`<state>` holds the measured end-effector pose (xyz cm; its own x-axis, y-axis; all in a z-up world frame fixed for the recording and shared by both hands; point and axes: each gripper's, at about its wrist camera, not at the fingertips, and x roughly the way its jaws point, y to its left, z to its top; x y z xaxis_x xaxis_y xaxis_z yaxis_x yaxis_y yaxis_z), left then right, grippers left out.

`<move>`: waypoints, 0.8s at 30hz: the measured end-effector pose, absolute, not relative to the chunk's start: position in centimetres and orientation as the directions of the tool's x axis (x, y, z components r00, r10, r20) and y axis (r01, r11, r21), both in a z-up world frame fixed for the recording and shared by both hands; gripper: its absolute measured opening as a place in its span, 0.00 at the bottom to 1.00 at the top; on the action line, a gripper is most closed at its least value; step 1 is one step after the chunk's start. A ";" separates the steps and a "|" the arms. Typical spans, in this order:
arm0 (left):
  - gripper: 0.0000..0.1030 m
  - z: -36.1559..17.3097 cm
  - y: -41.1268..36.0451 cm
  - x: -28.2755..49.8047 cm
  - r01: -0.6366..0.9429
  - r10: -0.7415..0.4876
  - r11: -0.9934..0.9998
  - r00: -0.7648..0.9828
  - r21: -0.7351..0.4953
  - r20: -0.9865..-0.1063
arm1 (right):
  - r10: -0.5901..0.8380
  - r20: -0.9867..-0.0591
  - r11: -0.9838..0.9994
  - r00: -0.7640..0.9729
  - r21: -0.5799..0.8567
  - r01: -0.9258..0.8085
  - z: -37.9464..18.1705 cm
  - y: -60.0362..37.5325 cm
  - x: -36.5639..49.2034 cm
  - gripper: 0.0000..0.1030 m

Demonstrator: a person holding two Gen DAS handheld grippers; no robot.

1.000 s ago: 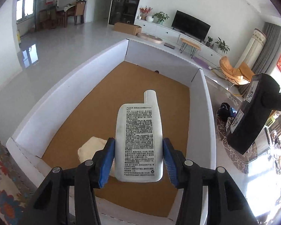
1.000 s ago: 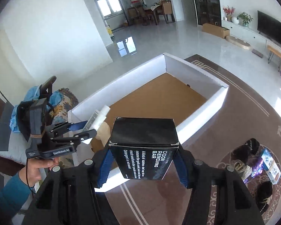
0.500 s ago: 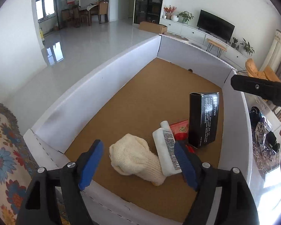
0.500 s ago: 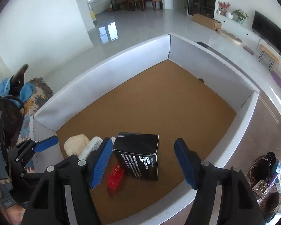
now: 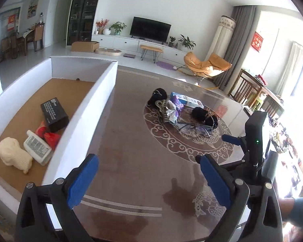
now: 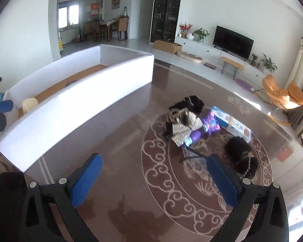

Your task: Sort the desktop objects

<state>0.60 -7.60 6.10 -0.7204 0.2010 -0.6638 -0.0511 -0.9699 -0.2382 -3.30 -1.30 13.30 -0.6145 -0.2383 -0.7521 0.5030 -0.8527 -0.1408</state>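
Observation:
My left gripper (image 5: 149, 173) hangs over the brown patterned table (image 5: 127, 133), its jaws opening wide with nothing between them. To its left is the white-walled box (image 5: 84, 121) with a cork floor. In it lie a black carton (image 5: 54, 114), a white tube (image 5: 37, 147), a cream knit piece (image 5: 14, 157) and a red packet (image 5: 48, 136). My right gripper (image 6: 153, 179) is also opening and empty, facing a pile on the table. The pile holds a silver item (image 6: 183, 129), a purple item (image 6: 208, 124), a blue-white carton (image 6: 232, 125) and black hair pieces (image 6: 240, 149).
The white box's long wall (image 6: 80, 92) runs along the table's left side. A person's hand in a blue sleeve (image 5: 297, 207) holds the right gripper's black body (image 5: 256, 139). An orange chair (image 5: 208, 64) and a TV unit stand beyond the table.
Both grippers let go: the white tube and the black carton now lie in the white box. Both jaws have widened, and both views have swung right towards the pile.

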 end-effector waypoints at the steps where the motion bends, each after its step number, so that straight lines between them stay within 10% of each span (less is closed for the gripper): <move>1: 1.00 5.2 -5.8 0.0 -0.074 0.215 -0.970 -0.703 -0.232 -0.677 | -0.189 -0.774 -0.869 -0.605 -0.154 0.469 11.8 1.0 -2.9 1.00; 24: 1.00 -5.4 0.6 -5.8 -0.010 0.056 -0.998 -0.599 -0.063 -0.799 | -0.114 -0.814 -0.977 -0.570 -0.013 0.215 7.5 12.3 -0.6 1.00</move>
